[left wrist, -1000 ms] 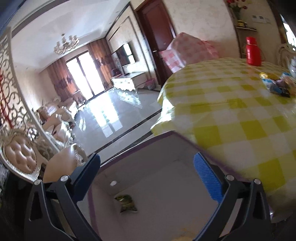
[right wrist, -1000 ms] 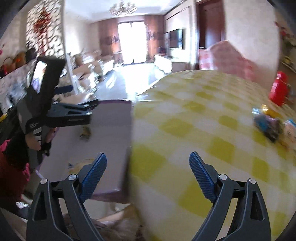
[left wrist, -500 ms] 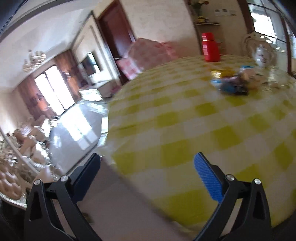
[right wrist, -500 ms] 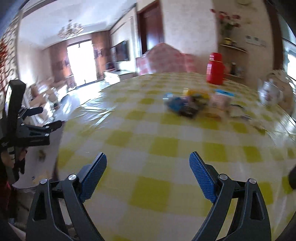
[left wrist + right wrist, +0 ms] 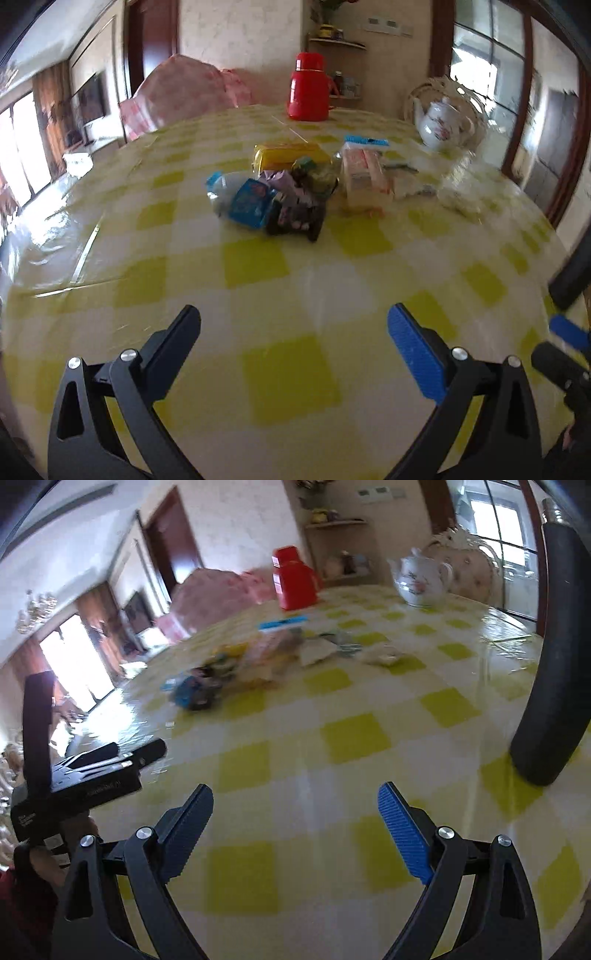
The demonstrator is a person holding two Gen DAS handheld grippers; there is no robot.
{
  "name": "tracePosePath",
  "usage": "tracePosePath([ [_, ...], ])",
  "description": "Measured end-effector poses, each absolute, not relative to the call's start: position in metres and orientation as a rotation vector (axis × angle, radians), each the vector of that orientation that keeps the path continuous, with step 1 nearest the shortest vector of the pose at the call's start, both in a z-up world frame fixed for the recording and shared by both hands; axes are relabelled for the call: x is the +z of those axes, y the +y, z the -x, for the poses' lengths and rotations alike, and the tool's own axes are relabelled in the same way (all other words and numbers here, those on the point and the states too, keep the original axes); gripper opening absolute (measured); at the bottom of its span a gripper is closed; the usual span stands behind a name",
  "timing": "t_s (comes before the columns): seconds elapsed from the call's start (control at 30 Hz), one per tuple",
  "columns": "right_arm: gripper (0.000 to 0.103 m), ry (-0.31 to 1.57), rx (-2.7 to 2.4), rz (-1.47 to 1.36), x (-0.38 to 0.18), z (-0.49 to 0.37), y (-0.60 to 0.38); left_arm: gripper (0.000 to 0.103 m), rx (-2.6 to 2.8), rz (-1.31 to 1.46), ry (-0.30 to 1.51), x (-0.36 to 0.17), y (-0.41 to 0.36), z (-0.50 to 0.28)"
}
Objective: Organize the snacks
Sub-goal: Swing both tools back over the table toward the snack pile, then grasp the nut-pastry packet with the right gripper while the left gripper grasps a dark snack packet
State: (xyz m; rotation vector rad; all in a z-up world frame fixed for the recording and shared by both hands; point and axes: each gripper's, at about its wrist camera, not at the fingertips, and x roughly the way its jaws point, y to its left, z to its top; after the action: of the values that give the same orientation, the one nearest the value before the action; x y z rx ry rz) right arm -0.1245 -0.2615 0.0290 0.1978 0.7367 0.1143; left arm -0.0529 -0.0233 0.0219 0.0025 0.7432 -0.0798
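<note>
A heap of snack packets [image 5: 280,192] lies mid-table on the yellow checked cloth [image 5: 258,266]: a blue packet [image 5: 249,203], a dark packet [image 5: 297,218], a yellow box [image 5: 290,155] and a pale pink pack [image 5: 364,177]. My left gripper [image 5: 293,332] hovers open and empty over the near part of the table, well short of the heap. My right gripper [image 5: 295,812] is open and empty too, with the blurred heap [image 5: 229,672] far ahead to its left. The left gripper's body [image 5: 74,775] shows at the left of the right wrist view.
A red thermos [image 5: 308,88] stands at the table's far edge and a white teapot [image 5: 441,123] at the far right. A black rod-like object [image 5: 550,664] rises at the right of the right wrist view. A pink-covered chair [image 5: 184,92] is behind the table.
Both views have swung right, away from the box beside the table and onto the tabletop. The snack heap now sits ahead of both grippers. Both stay open.
</note>
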Motion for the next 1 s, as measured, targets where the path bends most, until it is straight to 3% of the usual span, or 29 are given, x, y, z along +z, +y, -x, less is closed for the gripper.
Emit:
tracePosePath([
  [0.37, 0.088, 0.826, -0.202, -0.305, 0.022, -0.056, -0.324, 0.101, -0.104, 0.391, 0.794, 0.008, 0.021, 0.025],
  [0.53, 0.088, 0.893, -0.226, -0.367, 0.001, -0.107, -0.340, 0.101, -0.122, 0.414, 0.757, 0.012, 0.024, 0.028],
  [0.77, 0.088, 0.905, -0.066, -0.319, -0.004, -0.141, -0.342, 0.101, -0.122, 0.395, 0.741, 0.015, 0.021, 0.030],
  [1.0, 0.084, 0.959, 0.279, -0.267, 0.002, -0.103, -0.306, 0.101, -0.115, 0.402, 0.742, 0.015, 0.023, 0.030],
])
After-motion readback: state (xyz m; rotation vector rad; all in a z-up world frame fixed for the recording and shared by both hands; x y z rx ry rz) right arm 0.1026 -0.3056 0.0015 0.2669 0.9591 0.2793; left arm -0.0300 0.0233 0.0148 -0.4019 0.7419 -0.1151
